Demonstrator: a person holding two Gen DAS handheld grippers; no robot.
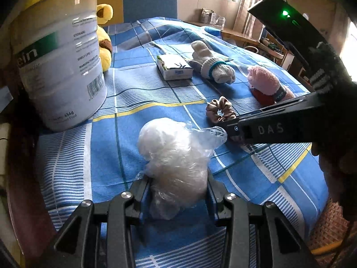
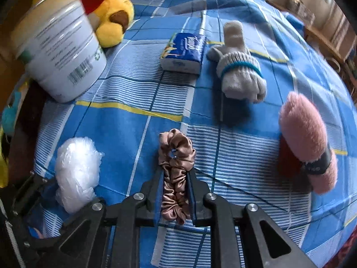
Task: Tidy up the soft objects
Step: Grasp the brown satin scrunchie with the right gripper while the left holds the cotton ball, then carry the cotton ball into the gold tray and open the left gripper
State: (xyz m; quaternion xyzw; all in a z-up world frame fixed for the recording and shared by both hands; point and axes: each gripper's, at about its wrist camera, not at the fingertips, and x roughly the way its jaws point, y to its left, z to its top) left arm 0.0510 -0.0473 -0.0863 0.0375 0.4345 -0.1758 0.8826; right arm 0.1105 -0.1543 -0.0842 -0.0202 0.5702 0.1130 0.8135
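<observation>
- A home, likely a bedroom or living room.
- A blue checked cloth covers the surface.
- A yellow plush bear sits at its edge.
- Curtains frame a bright window.
- A cluttered wooden shelf stands behind.

Layout on the tabletop. Far left: a tin, with a plush toy behind it. Centre back: a tissue pack, and just right of it a sock bundle. Far right: a rolled towel. Near centre: a scrunchie, between the fingers of the right gripper. Near left: a plastic bag, between the fingers of the left gripper.
</observation>
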